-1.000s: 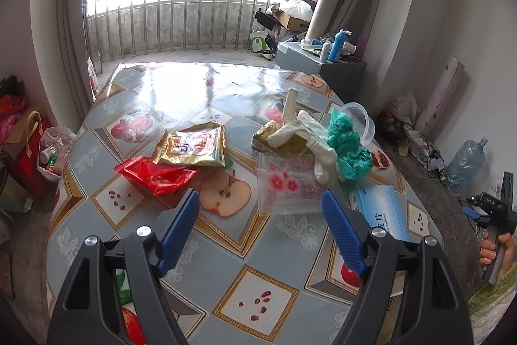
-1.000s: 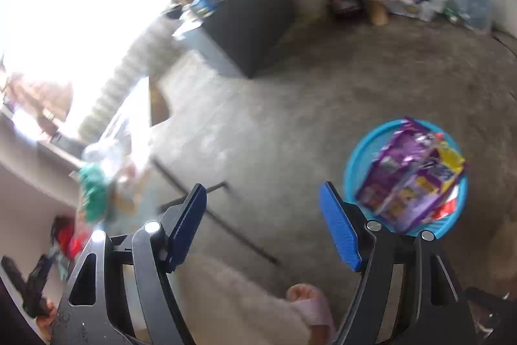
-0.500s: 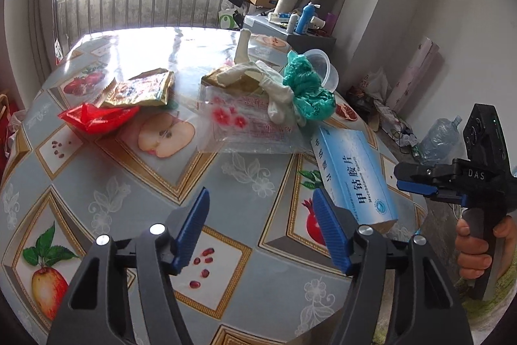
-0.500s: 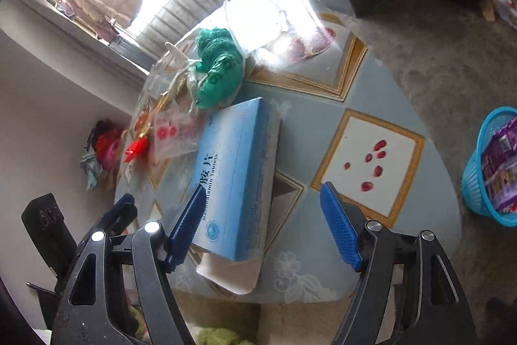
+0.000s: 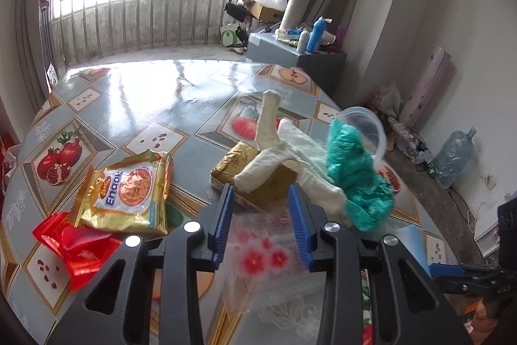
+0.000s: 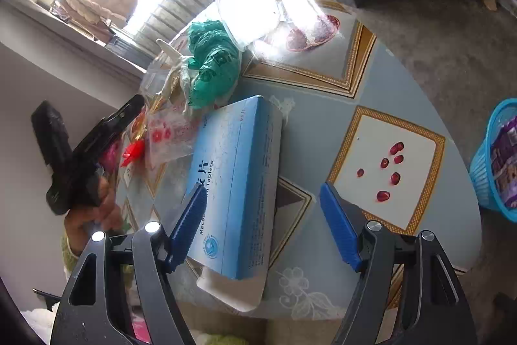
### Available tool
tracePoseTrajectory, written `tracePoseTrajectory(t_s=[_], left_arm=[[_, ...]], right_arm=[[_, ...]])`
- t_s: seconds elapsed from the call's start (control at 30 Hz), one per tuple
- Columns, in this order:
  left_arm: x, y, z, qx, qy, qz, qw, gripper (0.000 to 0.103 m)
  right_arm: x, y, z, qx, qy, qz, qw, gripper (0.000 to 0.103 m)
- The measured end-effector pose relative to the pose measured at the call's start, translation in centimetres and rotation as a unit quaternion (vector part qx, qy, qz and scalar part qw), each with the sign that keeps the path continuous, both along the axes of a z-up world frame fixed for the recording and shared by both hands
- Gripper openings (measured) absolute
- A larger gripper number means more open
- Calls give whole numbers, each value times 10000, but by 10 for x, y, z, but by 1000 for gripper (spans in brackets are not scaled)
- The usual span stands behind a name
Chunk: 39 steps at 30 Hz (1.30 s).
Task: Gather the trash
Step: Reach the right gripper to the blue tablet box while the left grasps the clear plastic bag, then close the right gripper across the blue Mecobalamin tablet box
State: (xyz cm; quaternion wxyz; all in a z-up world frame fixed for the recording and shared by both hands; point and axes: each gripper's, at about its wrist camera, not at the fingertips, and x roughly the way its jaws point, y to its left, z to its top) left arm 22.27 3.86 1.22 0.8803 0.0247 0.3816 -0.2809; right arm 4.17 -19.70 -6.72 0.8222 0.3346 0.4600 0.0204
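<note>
bright balcony room, round surface (image 5: 142,92) with a fruit-print cover, litter bunched toward its right half. left gripper (image 5: 261,220) sits low over a clear plastic bag with red flowers (image 5: 258,254), jaws partly closed with a gap between them, nothing pinched that i can see. just past its tips: a gold-brown packet (image 5: 240,162), a cream rag (image 5: 274,147), a green plastic bag (image 5: 352,177) leaning on a clear tub (image 5: 371,125). off to the left lie a gold snack wrapper (image 5: 129,193) and a red wrapper (image 5: 77,244), touching each other.

right gripper (image 6: 263,223) is wide open, empty, straddling the near end of a blue tablet box (image 6: 239,180); the left finger pad overlaps the box's left edge, the right pad is well clear of it. likely the box is the pick in hand. to do it well: centre the jaws across the box's narrow width, go low, close square on the long sides so the cardboard does not twist.

box's near white flap overhangs the surface edge, so a nudge could tip it off. blue basket (image 6: 494,157) with wrappers in it sits on the floor right of the surface, open floor between, clear swing that way. the two grippers are near each other, left side is tight.
</note>
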Motion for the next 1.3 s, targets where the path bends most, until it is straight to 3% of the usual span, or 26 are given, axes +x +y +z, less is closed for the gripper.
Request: tracePoseTrajectory(t_s=[0.13, 0.27, 0.4, 0.63, 0.93, 1.07, 1.2, 1.3], left_arm=[[21, -13, -29, 490, 395, -79, 9980, 19], [2, -7, -38, 727, 625, -200, 9952, 11], [-30, 11, -45, 829, 670, -189, 9941, 10], [-83, 39, -46, 573, 785, 82, 9952, 10], [-134, 56, -47, 21, 1242, 218, 9920, 10], [-140, 56, -36, -103, 1010, 191, 9947, 11], [-143, 52, -21, -219, 604, 43, 9979, 26], [-146, 46, -19, -117, 446, -107, 9989, 29]], right_arm=[[-1, -2, 3, -12, -18, -44, 10000, 69], [-4, -4, 5, 3, -24, -51, 10000, 69], [-6, -4, 6, -16, -12, -34, 10000, 69], [-10, 3, 10, -185, 4, -14, 9998, 69], [-15, 27, 23, -989, -1, 49, 9951, 69], [-11, 34, 25, -1244, 37, 69, 9922, 73], [0, 47, 27, -1526, 20, 151, 9882, 83], [11, 57, 26, -1680, 96, 171, 9856, 85]])
